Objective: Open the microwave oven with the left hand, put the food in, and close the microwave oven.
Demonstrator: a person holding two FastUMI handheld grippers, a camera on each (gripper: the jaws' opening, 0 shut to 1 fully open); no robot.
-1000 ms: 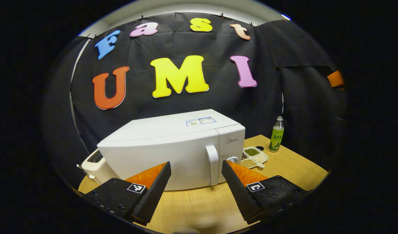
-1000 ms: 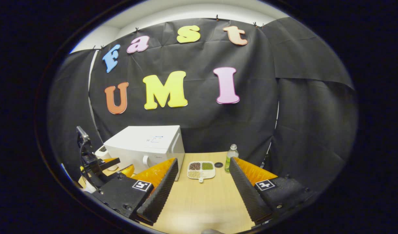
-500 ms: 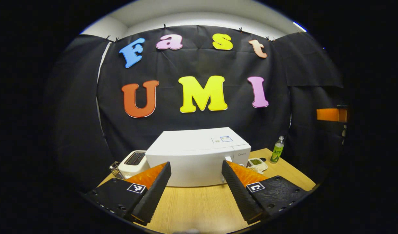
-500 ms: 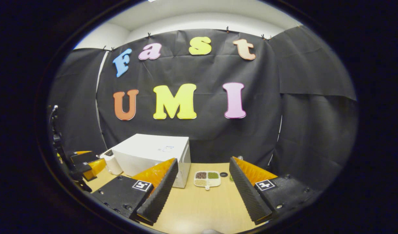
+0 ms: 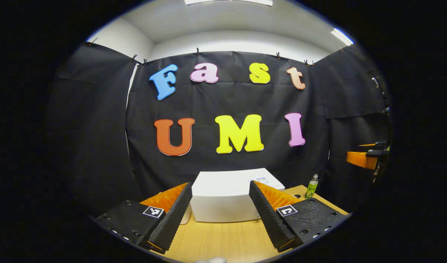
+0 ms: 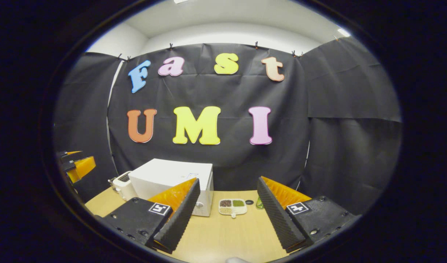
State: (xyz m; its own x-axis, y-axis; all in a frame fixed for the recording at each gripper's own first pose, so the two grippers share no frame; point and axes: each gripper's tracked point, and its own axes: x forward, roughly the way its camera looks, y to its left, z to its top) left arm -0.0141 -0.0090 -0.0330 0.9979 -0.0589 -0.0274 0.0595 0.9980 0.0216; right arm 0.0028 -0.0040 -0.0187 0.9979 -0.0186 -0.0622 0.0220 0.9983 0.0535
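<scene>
Progress: the microwave oven [image 6: 172, 182] stands on the desk [image 6: 223, 233] with its door shut, and the divided food tray [image 6: 232, 206] rests on the desk just beside the oven's right front corner. From this I judge that no step of the task is done; opening, loading and closing all remain.

Left to right in the right gripper view: the left gripper [image 6: 75, 165] appears at the far left edge, raised above desk level and well apart from the oven. Next comes a toaster [image 6: 123, 184], touching or just beside the oven's left side. The oven follows, then the food tray, a small dark ring [image 6: 249, 202], and a green bottle [image 6: 259, 202] partly hidden by a finger.

The right gripper [image 6: 227, 215] has its fingers spread wide with nothing between them. The food tray lies ahead of the gap, near its middle and well clear of both fingers.

In the left gripper view, the left gripper [image 5: 220, 210] likewise has its fingers wide apart, holding nothing. The microwave oven [image 5: 230, 199] sits ahead between them, not in contact; its handle is hidden by the right-hand finger. The green bottle [image 5: 311, 187] stands further right, and the right gripper [image 5: 365, 157] shows at the far right edge.
</scene>
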